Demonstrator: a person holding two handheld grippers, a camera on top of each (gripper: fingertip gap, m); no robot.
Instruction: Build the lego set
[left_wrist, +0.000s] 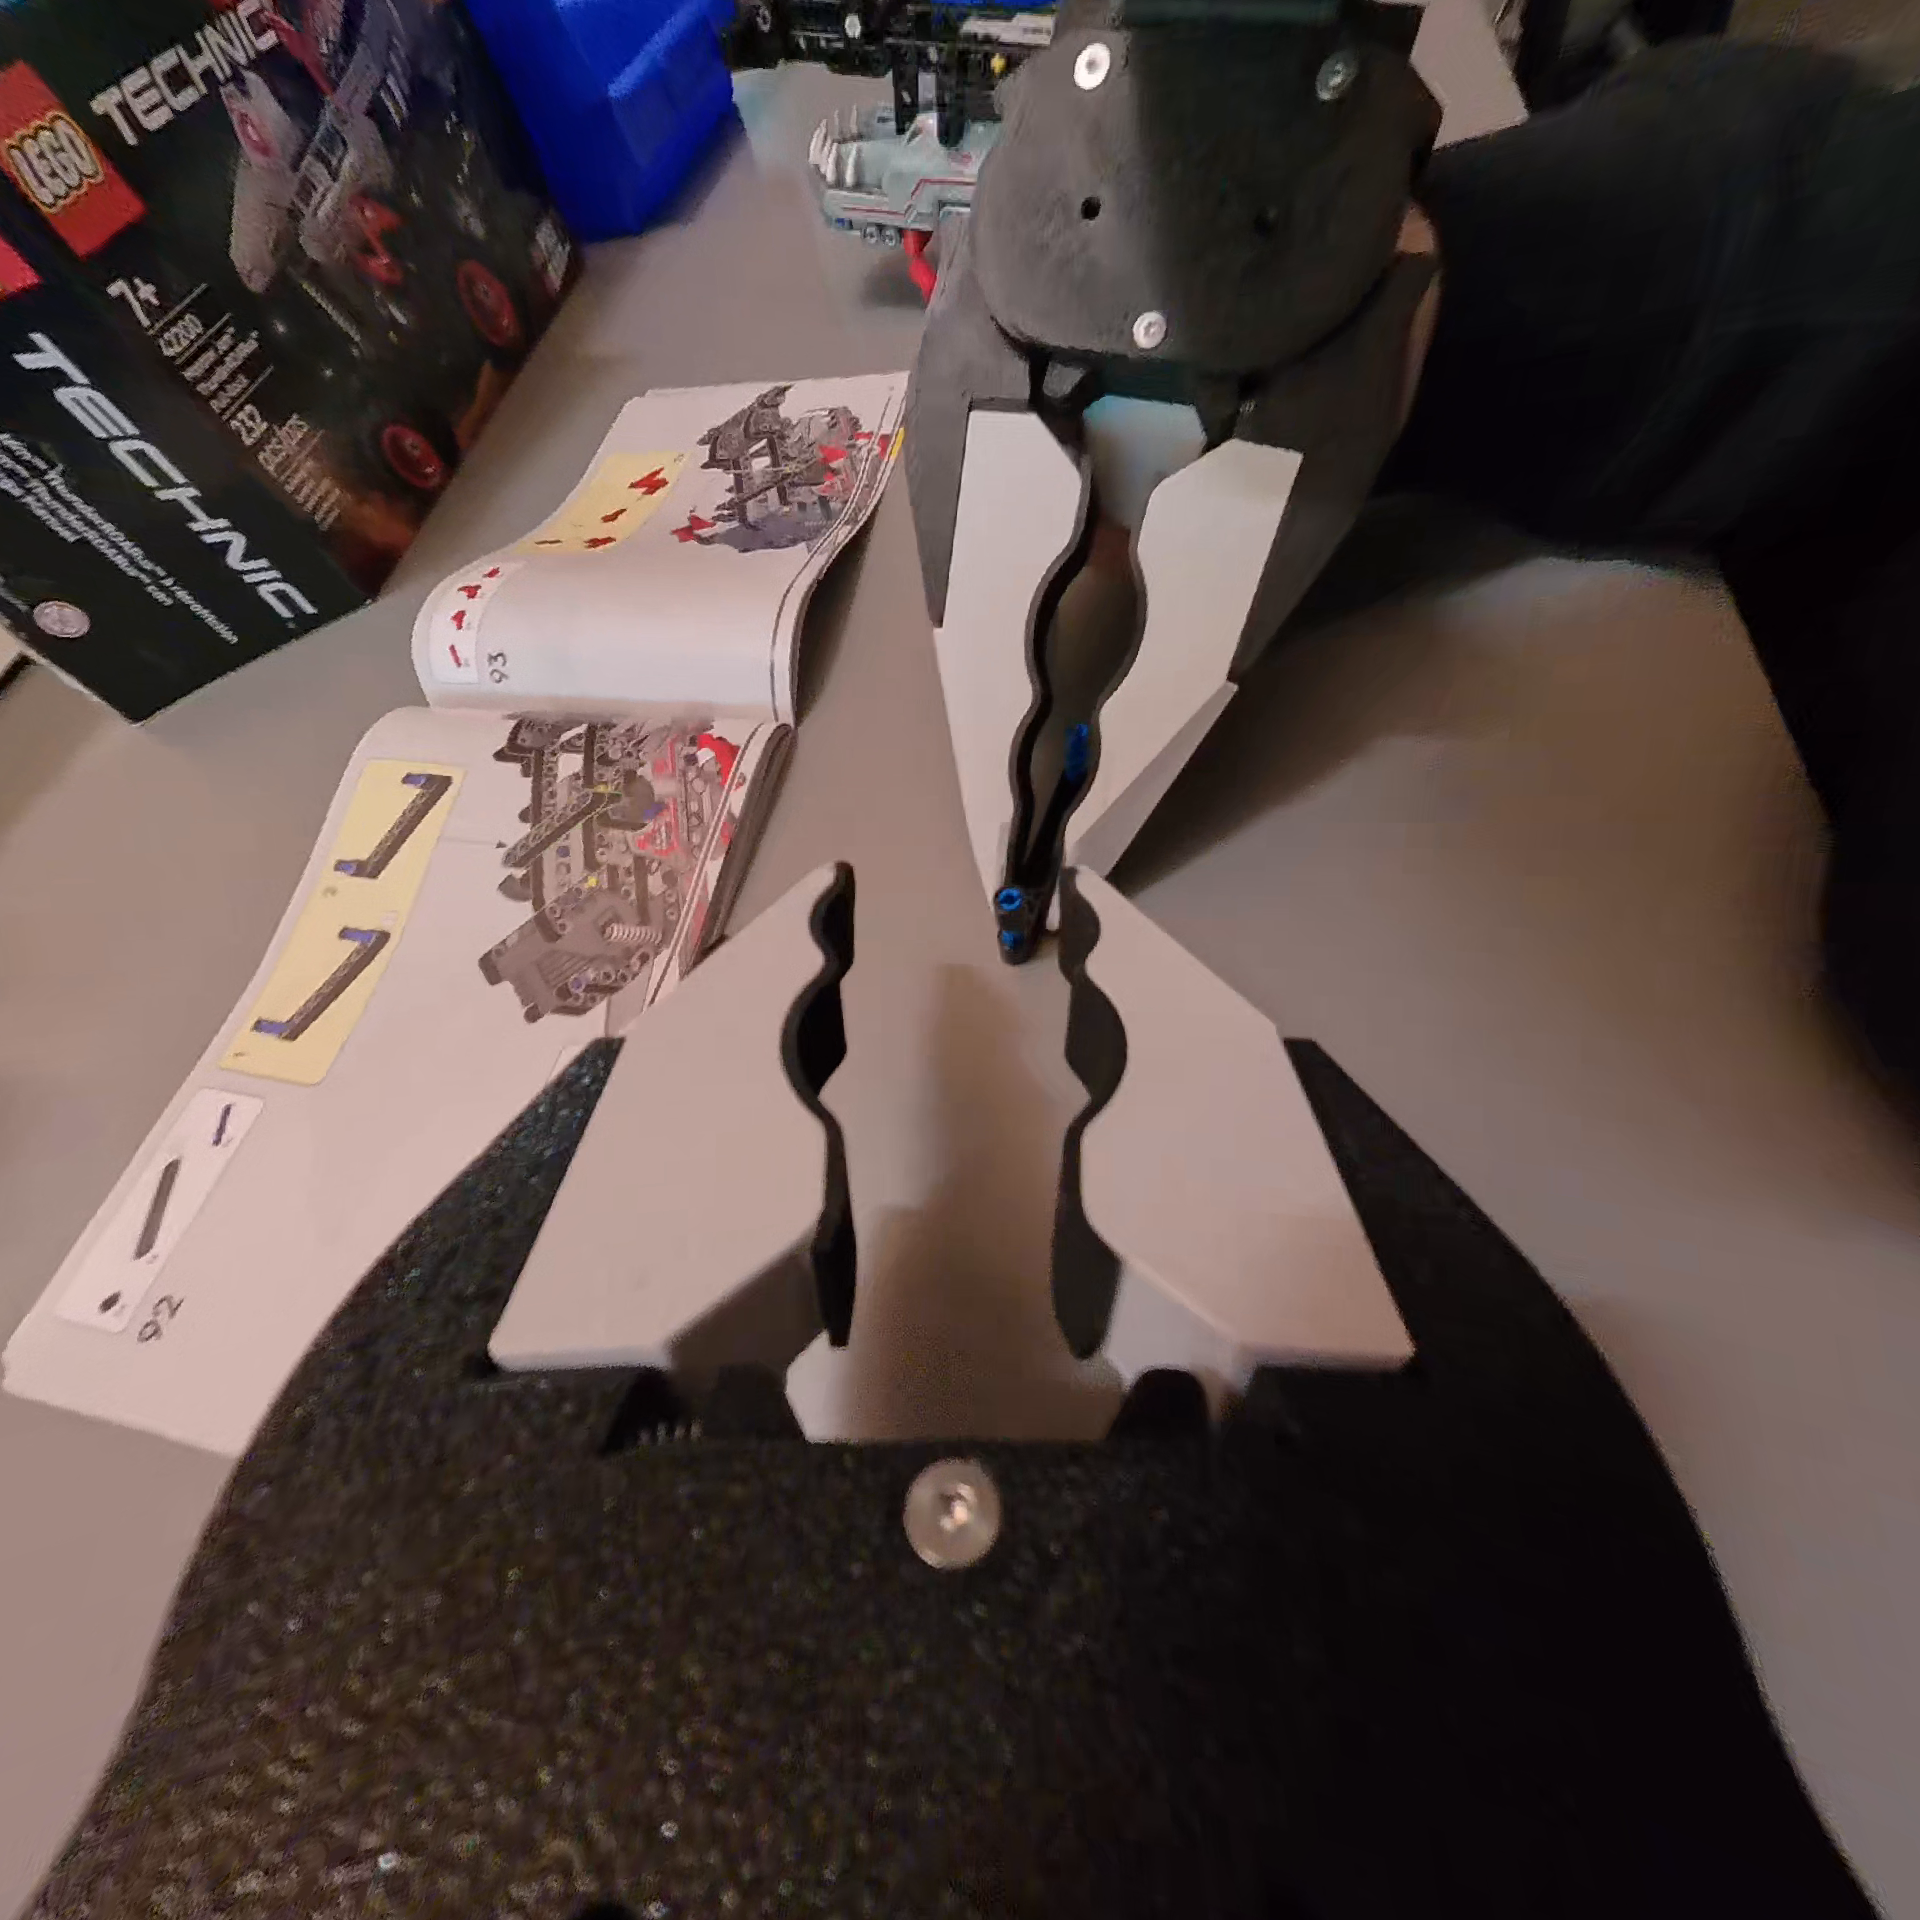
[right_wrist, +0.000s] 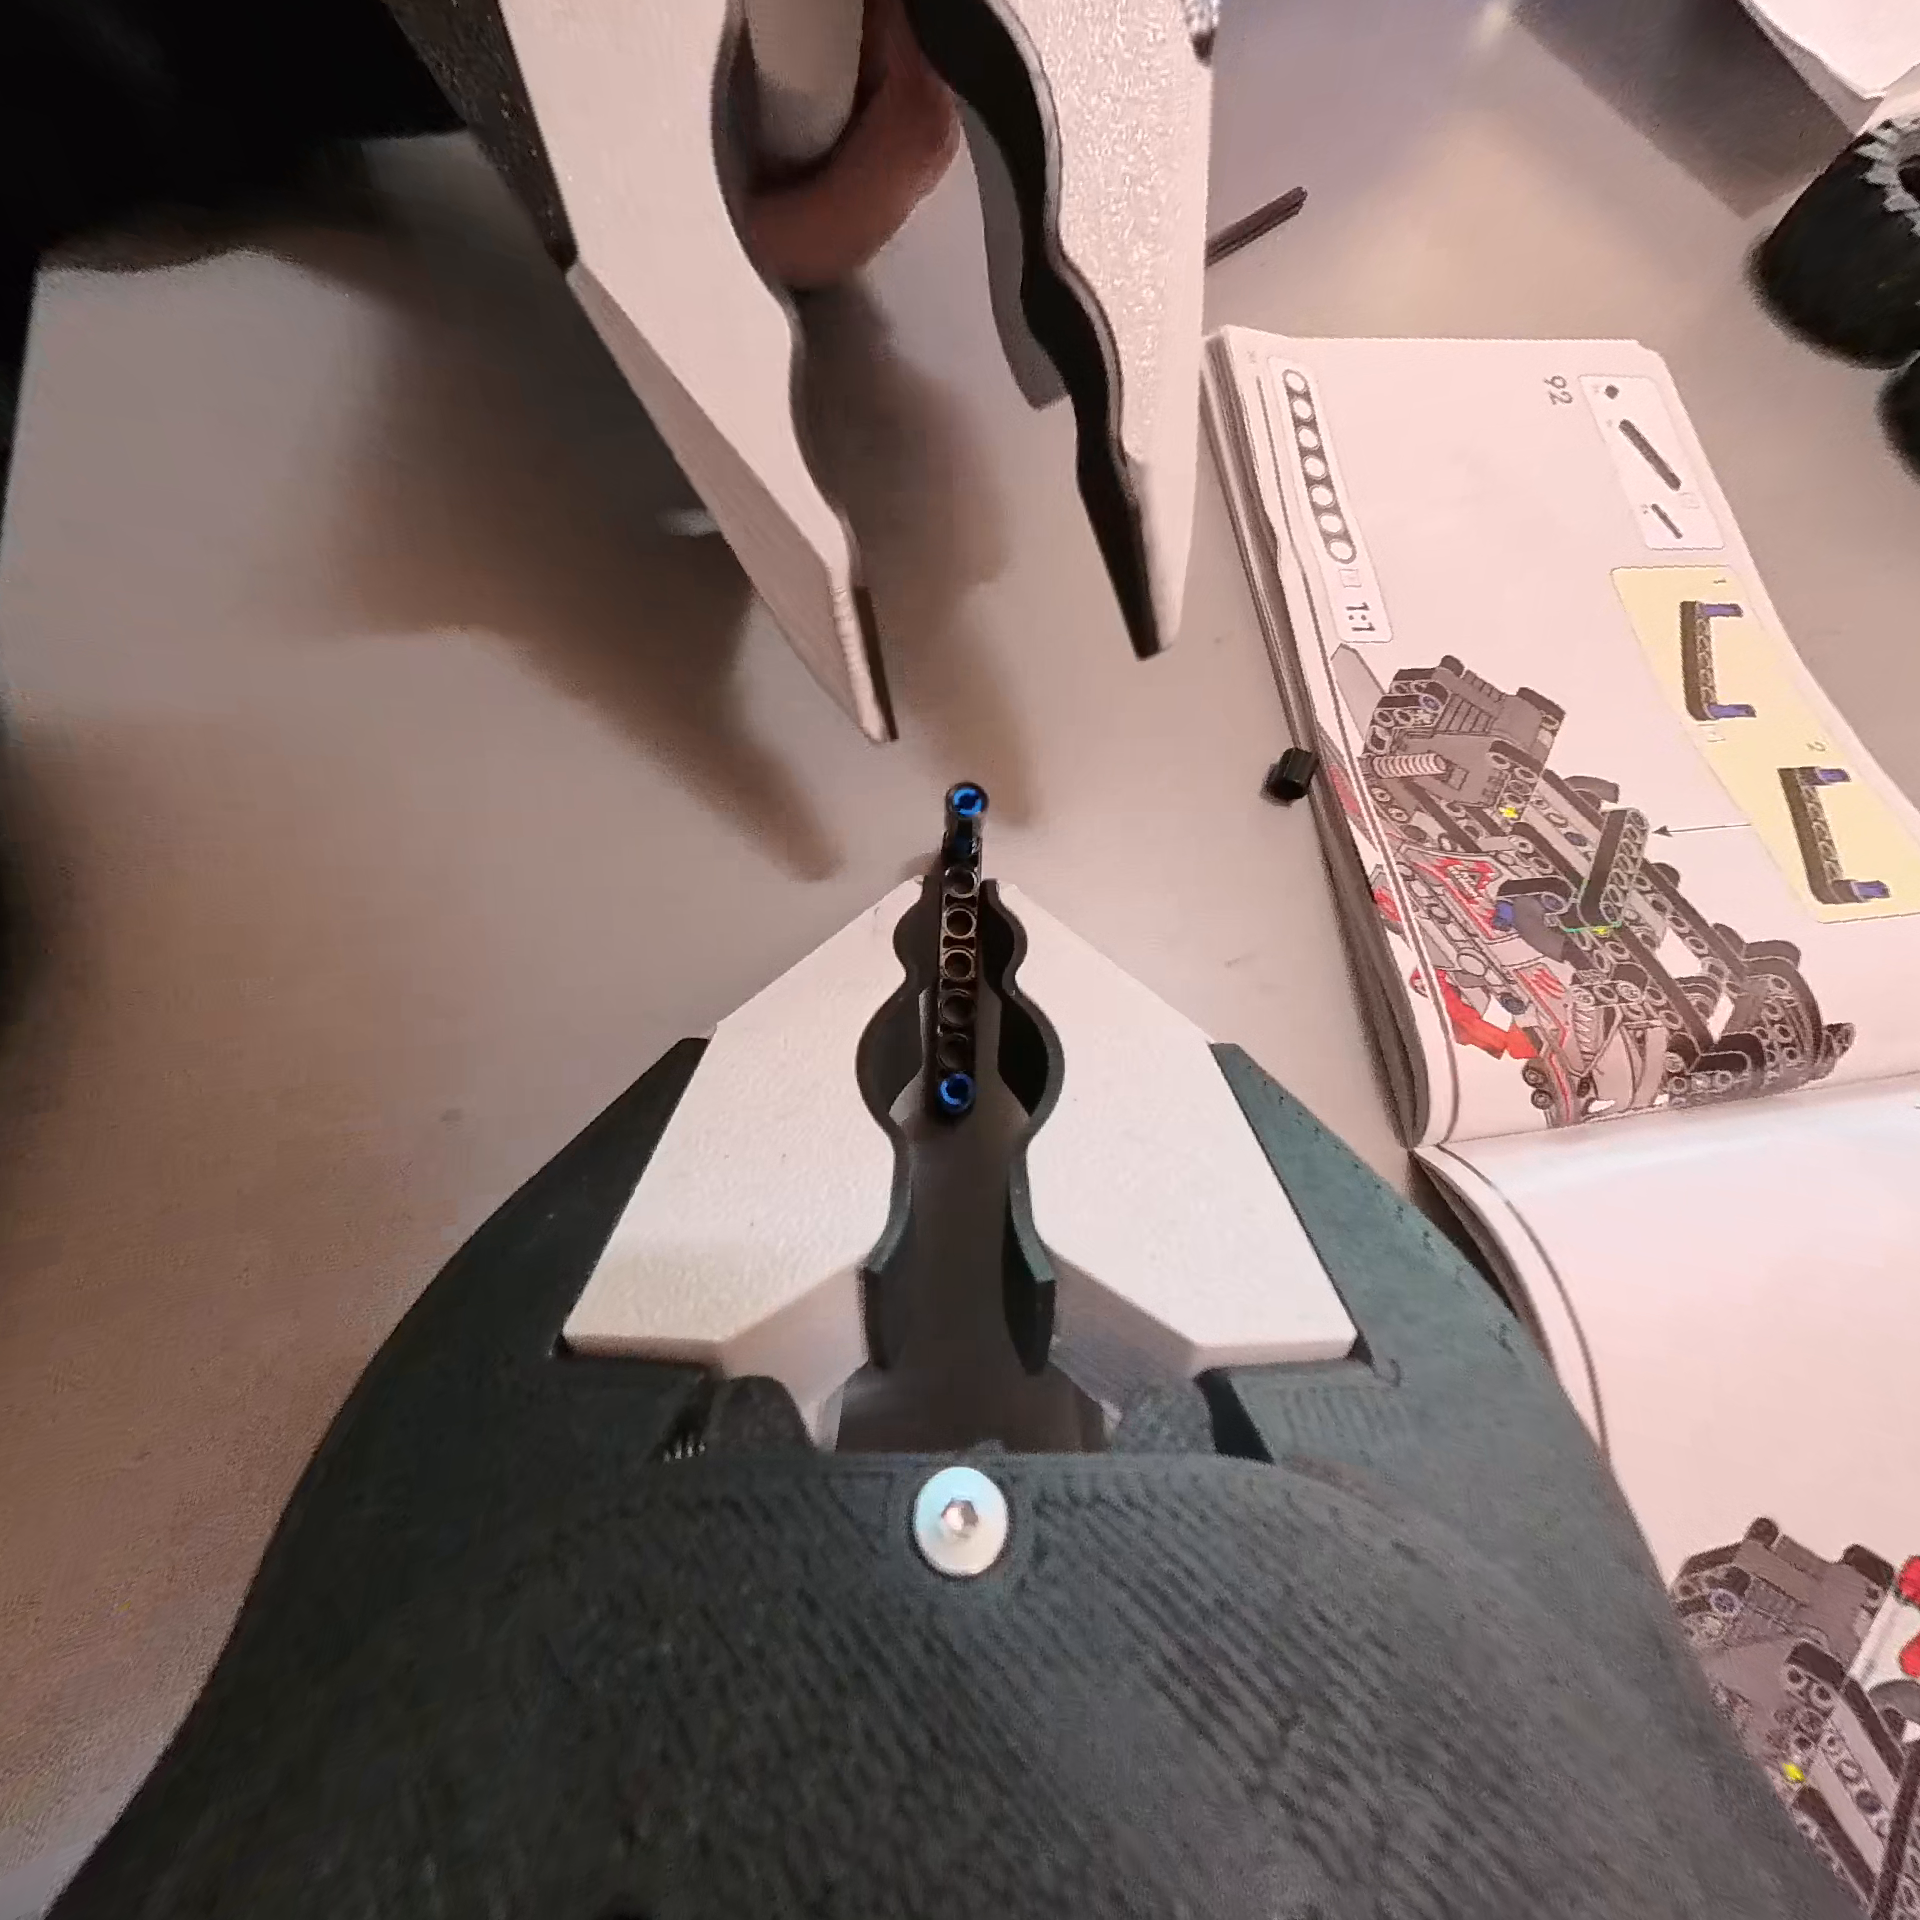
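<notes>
Grey worktop carries the open instruction booklet, and just beside it the right gripper pinches a black beam with both blue pins fitted, the left gripper spread empty, mounting seemingly left.

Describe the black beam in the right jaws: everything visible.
The black beam is a thin, straight plastic Technic piece with a row of round holes. Blue pins sit in both end holes. The right gripper is shut on it, its jaws pinching the long sides. The far end sticks out past the jaw tips, above the grey table, towards the open left gripper, which is not touching it.
</notes>
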